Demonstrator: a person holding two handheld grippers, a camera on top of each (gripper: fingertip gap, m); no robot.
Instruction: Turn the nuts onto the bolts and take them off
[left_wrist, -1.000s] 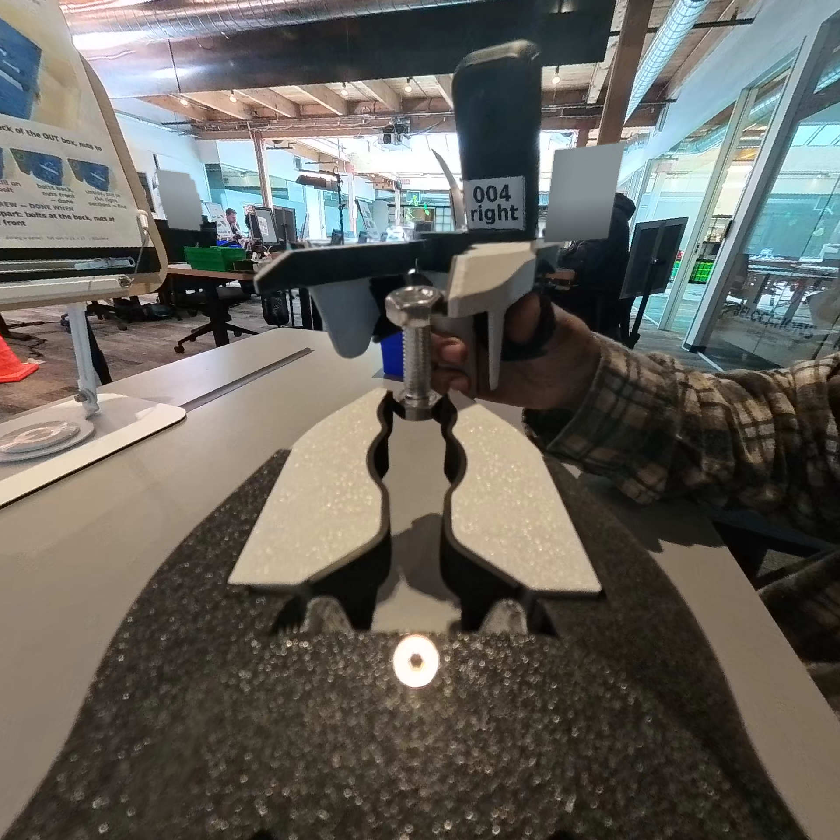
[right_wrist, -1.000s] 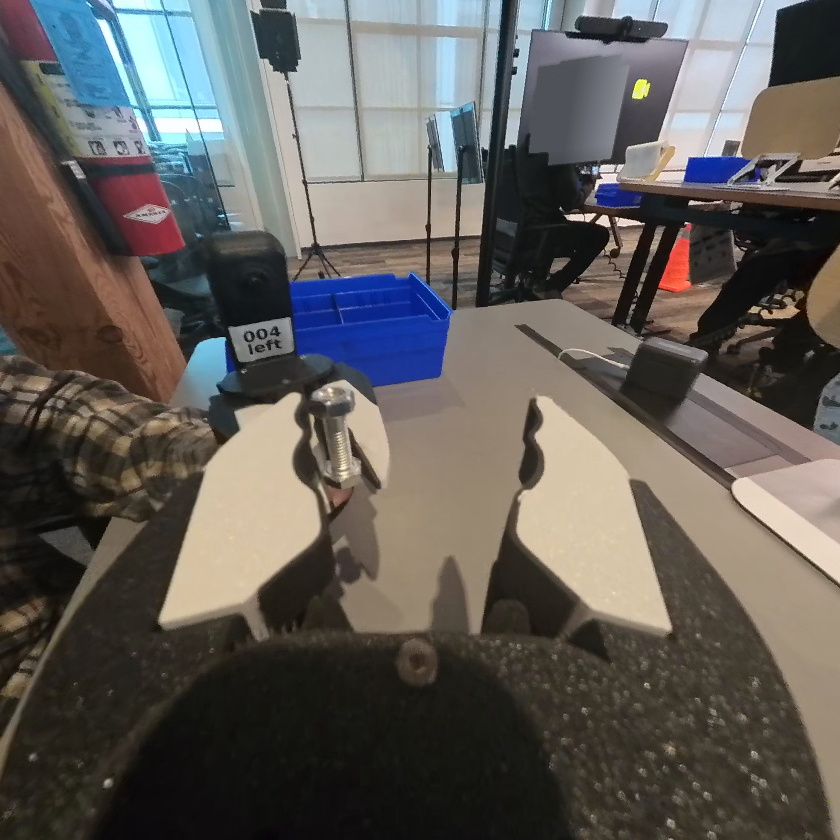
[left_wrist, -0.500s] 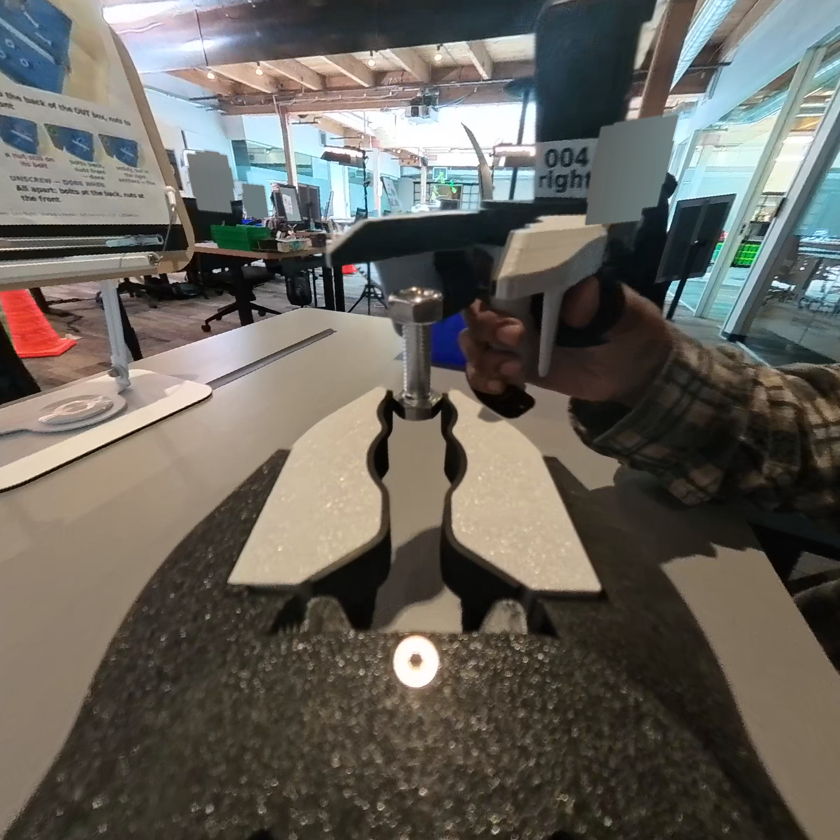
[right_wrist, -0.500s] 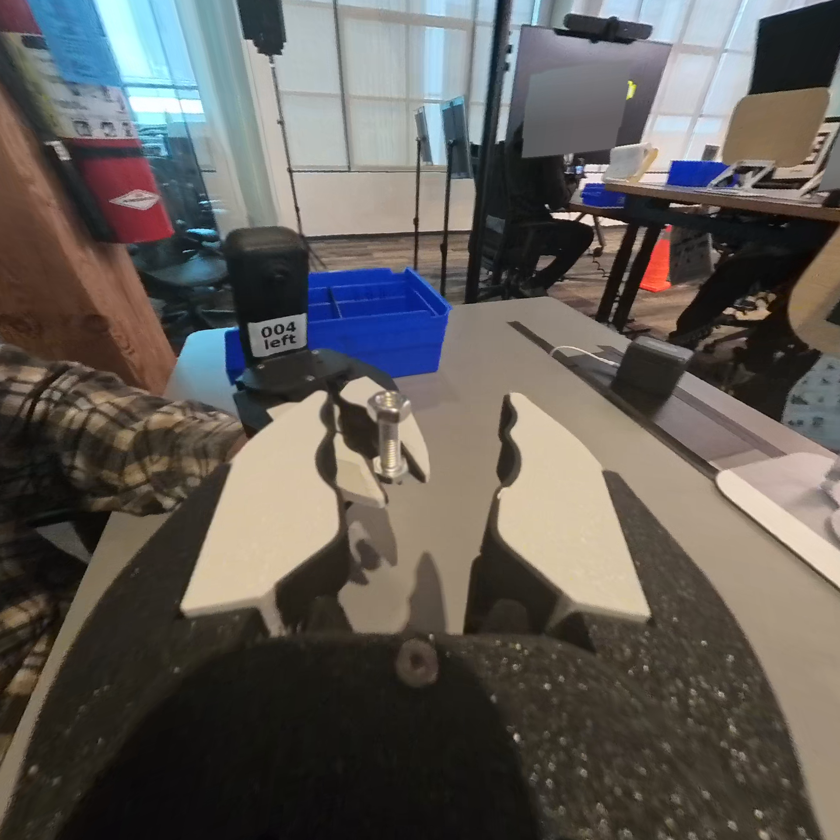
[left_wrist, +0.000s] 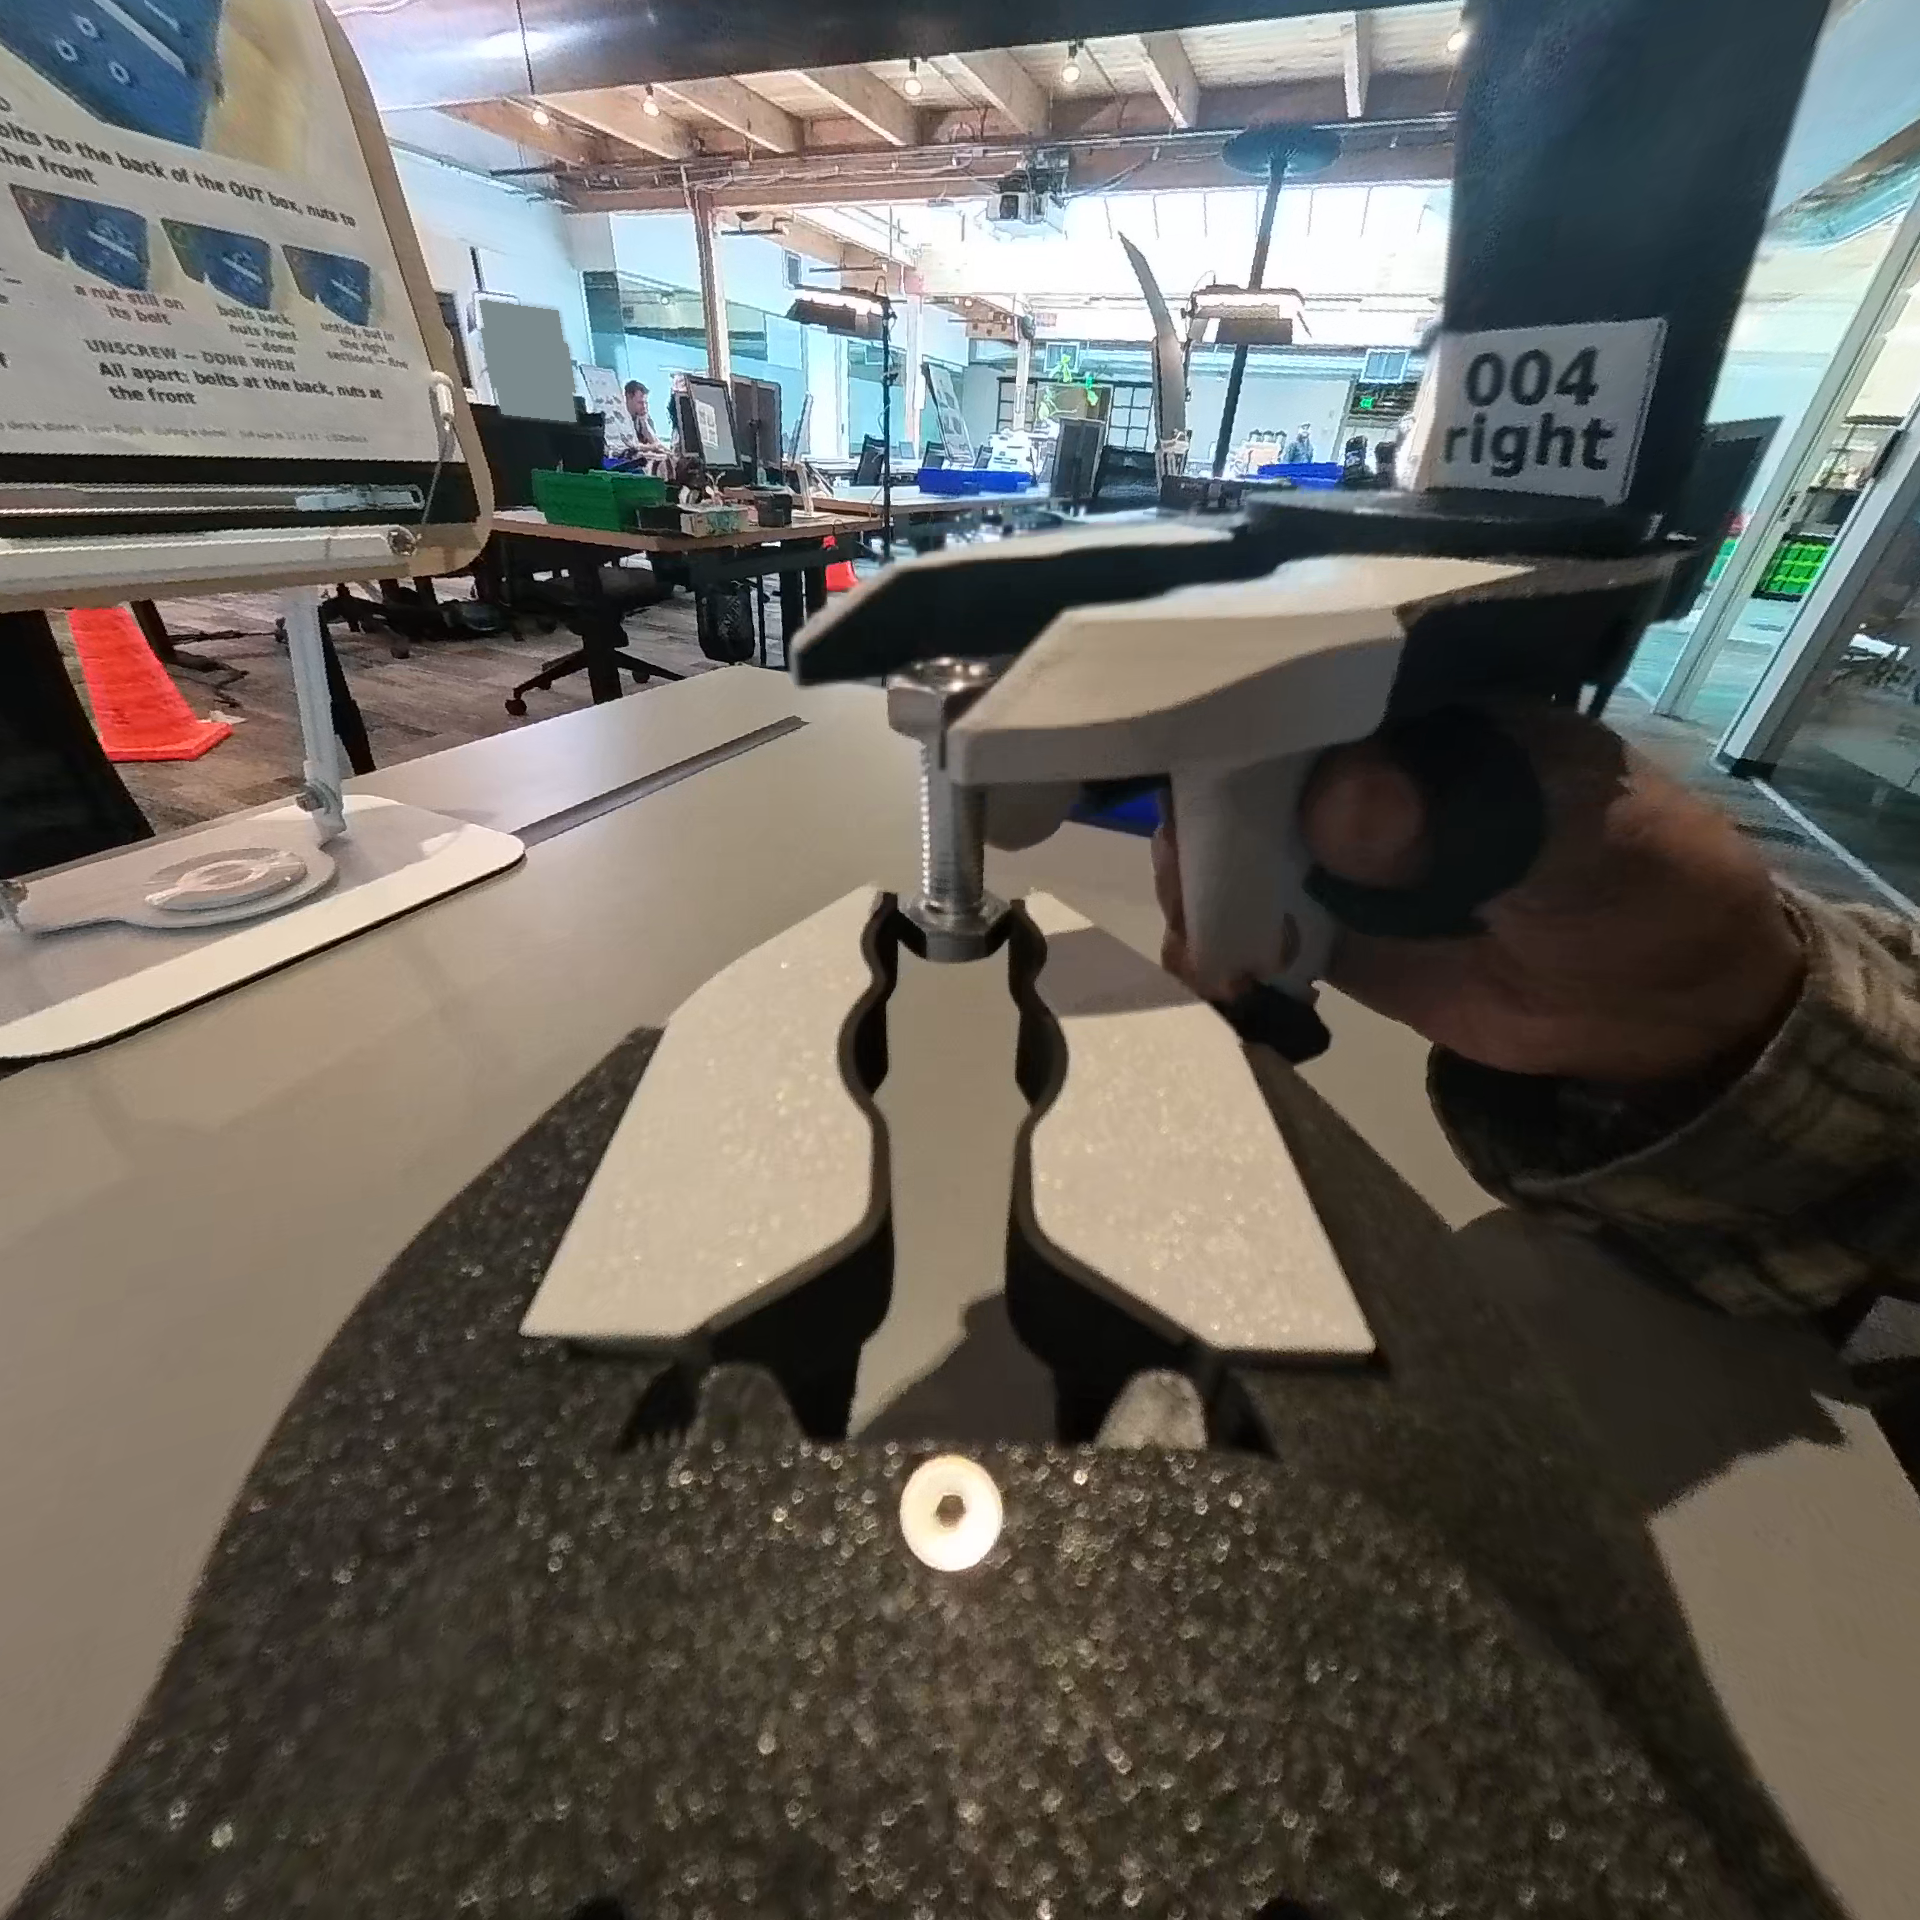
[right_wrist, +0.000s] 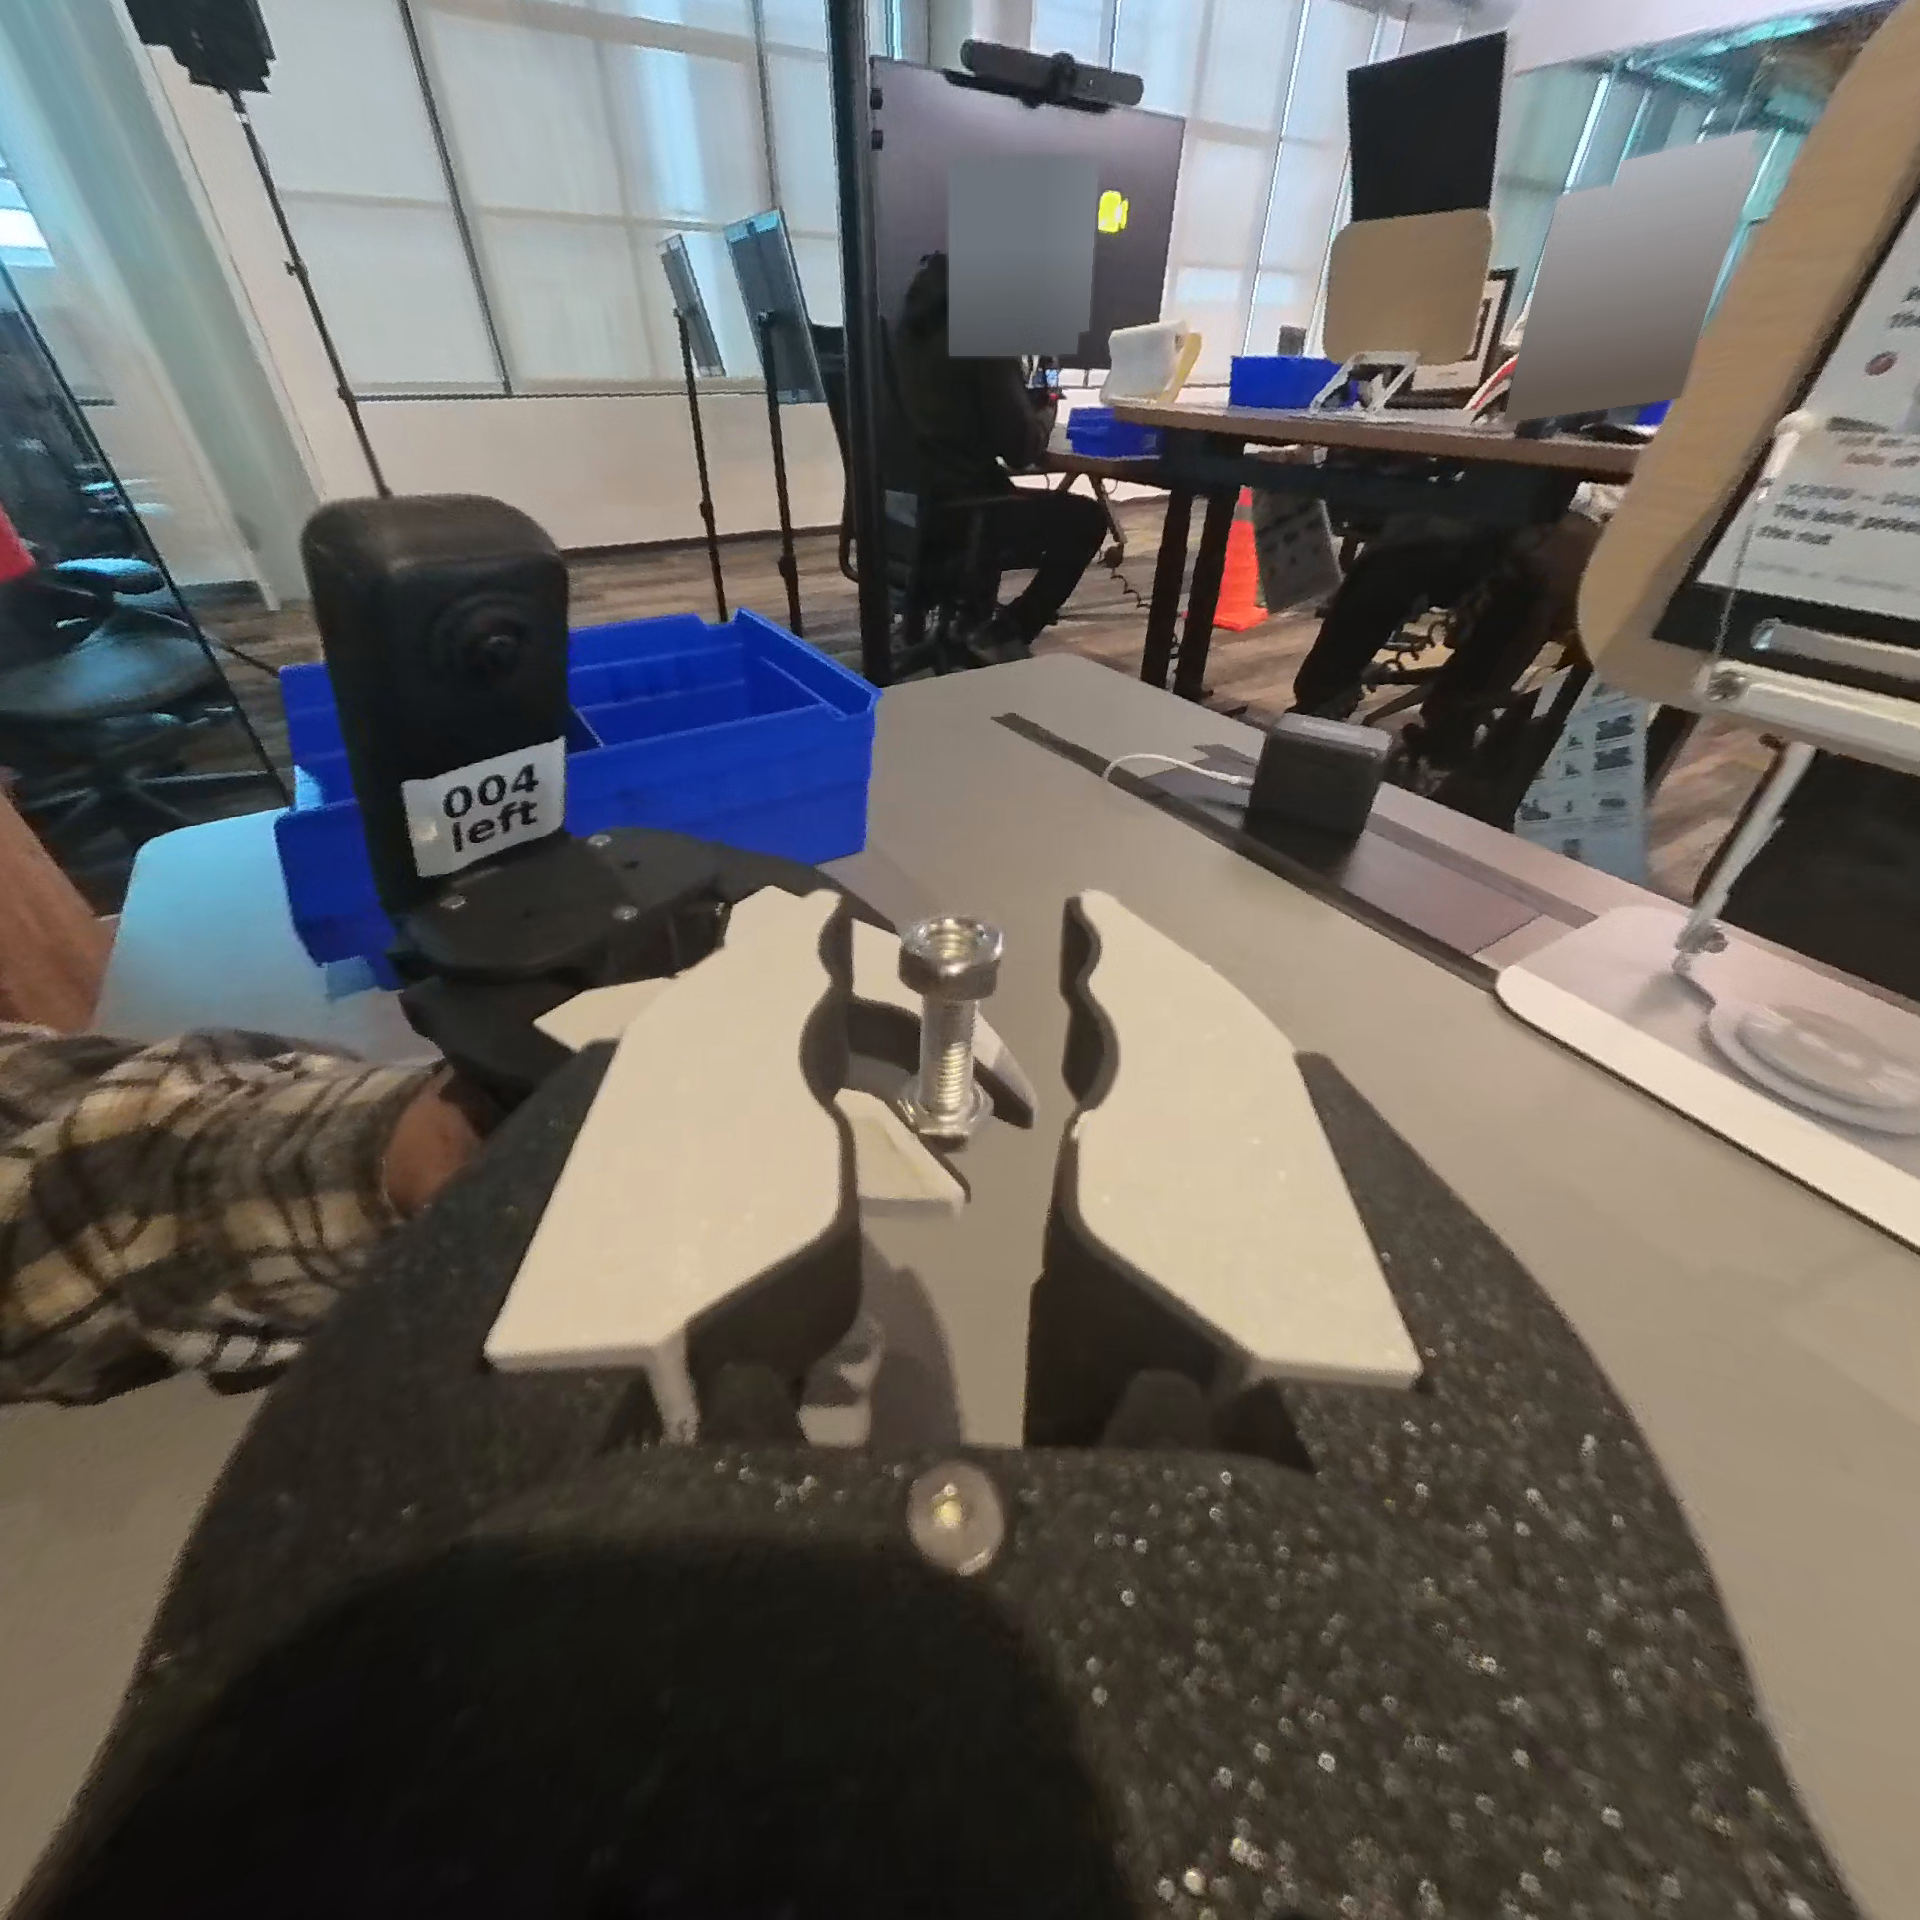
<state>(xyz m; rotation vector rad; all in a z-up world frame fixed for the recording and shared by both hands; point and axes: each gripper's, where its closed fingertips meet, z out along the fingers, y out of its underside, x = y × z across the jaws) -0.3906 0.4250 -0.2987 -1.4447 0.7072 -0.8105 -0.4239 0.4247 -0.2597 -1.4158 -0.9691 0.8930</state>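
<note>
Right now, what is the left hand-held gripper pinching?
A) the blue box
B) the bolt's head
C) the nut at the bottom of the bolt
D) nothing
C: the left hand-held gripper is shut on the nut at the low end of the upright bolt.

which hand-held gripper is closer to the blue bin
Left. The left hand-held gripper, shut on the nut of the upright bolt, sits just in front of the blue bin. The right hand-held gripper is nearer the camera, open around the bolt head.
</note>
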